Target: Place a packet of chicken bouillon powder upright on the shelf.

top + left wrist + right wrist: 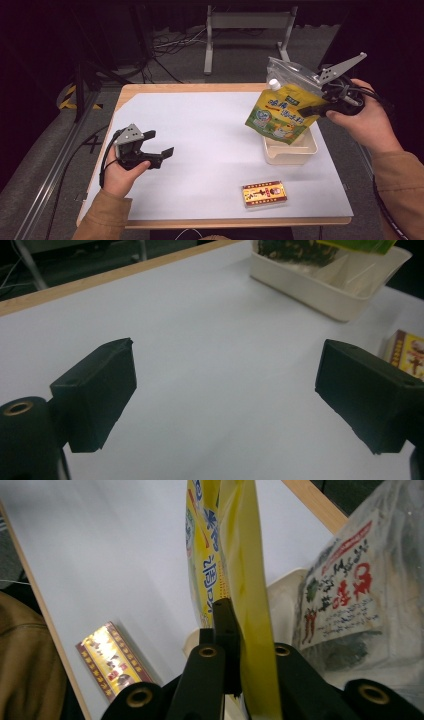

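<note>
Item: yellow-green plastic spout pouch with a white cap (278,112), upper right of the high view, hanging over the cream plastic tub (290,150); your right gripper (320,102) has its jaws clamped on one edge, likely to lift it clear. Your left gripper (159,143), left of frame, jaws wide apart, nothing between them. Red-and-gold flat packet (264,194), lower centre, lies untouched on the white table (210,150).

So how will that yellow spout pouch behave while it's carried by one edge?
The yellow pouch, pinched at one edge by the right gripper, hangs tilted over the tub, so it is probably floppy. Its glossy film may be slippery.
</note>
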`<action>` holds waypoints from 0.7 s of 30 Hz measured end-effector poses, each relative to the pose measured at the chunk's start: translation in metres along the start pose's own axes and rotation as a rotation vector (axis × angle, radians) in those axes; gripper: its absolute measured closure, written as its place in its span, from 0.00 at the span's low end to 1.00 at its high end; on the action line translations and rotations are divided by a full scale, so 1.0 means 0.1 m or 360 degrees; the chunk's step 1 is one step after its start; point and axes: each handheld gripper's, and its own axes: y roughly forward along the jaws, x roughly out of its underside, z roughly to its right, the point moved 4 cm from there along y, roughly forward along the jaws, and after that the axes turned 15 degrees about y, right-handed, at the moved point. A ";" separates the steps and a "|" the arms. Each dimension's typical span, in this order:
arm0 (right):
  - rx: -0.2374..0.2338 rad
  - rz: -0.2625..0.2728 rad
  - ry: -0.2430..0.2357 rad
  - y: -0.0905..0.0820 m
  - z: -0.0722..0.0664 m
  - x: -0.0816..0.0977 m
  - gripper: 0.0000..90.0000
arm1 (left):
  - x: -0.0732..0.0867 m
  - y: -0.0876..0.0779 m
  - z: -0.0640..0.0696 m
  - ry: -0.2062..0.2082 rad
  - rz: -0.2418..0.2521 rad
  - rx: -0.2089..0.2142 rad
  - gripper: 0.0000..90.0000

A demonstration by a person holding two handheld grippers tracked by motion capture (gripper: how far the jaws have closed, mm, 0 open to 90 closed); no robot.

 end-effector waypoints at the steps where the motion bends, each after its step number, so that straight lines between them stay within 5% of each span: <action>1: 0.0012 -0.0008 0.0006 0.00 0.01 0.00 1.00 | 0.01 0.00 -0.01 -0.0003 -0.0023 -0.0018 0.10; 21: 0.0122 -0.0093 0.0048 0.02 0.21 0.10 1.00 | 0.04 0.05 0.00 0.0044 -0.0094 -0.0041 0.08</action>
